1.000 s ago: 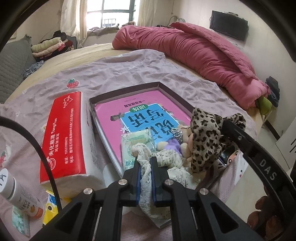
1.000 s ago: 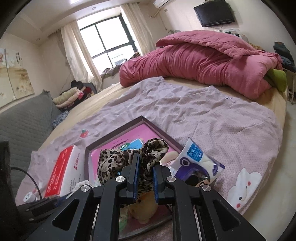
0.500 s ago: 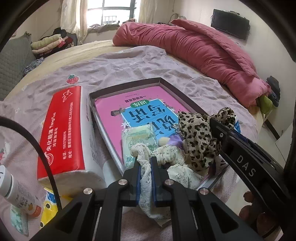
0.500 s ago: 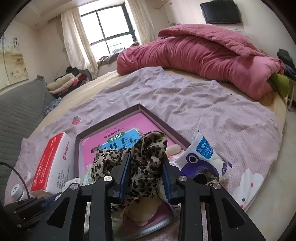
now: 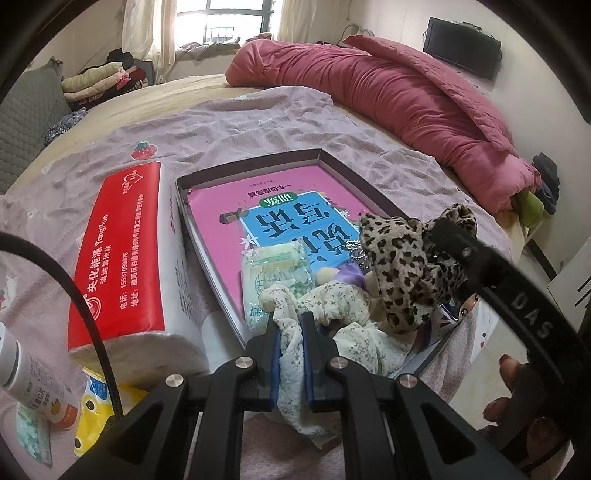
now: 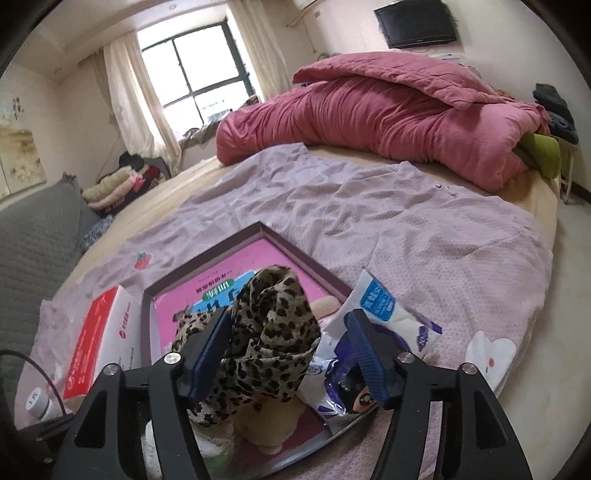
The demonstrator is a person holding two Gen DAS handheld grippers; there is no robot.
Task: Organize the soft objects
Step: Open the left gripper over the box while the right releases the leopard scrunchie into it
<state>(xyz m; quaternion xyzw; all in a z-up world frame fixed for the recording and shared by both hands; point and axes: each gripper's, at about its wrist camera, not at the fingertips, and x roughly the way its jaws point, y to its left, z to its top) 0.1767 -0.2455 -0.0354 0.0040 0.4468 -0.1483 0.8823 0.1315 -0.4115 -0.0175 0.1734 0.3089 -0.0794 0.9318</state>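
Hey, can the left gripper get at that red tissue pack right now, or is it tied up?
Probably not yet: the left gripper is shut on the floral cloth. The red tissue pack lies uncovered just beside it.

Home bedroom: wide bed (image 6: pixel 424 236) with rumpled pink quilt (image 6: pixel 388 110), curtained window (image 6: pixel 199 74), wall-mounted television (image 6: pixel 417 22), folded clothes pile (image 6: pixel 114 181).

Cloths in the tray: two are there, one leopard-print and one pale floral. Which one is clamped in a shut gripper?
The pale floral cloth, pinched in the left gripper. The leopard-print cloth sits between the right gripper's opening jaws.
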